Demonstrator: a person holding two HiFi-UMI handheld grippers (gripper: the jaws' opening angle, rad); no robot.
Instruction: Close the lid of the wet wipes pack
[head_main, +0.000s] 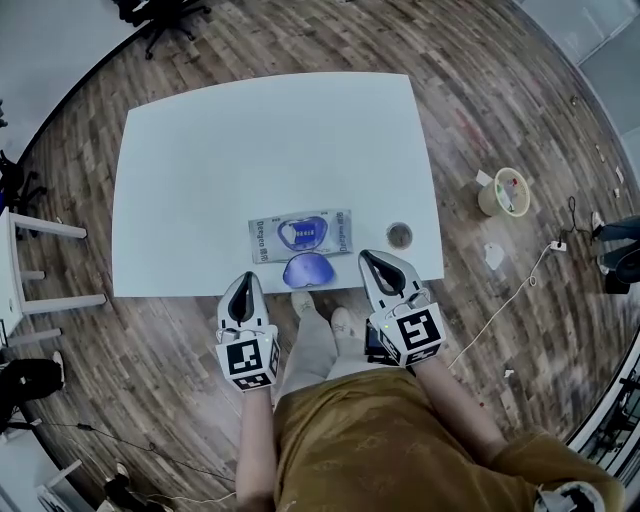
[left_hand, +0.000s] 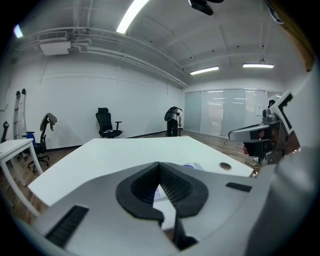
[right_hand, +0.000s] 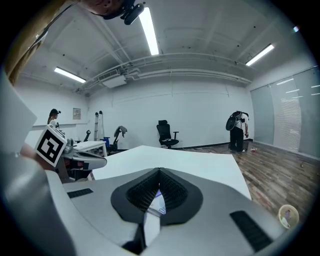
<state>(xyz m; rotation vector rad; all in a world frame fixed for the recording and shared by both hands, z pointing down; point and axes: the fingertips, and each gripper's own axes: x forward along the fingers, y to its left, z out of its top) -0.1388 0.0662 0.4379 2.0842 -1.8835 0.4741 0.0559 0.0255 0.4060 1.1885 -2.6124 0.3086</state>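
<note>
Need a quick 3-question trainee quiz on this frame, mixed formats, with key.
1. True or false: the lid of the wipes pack is already shut.
2. Where on the table does the pack lie? A) far edge B) centre C) near edge, by the person
3. What do the left tongs and right tongs hold?
Key: 1 false, the lid is flipped open toward the person. 2 C. 3 nothing; both are shut and empty, short of the pack.

Wet wipes pack (head_main: 300, 236): flat at frame centre near the table's front edge, blue lid (head_main: 308, 269) open, folded toward the edge.
</note>
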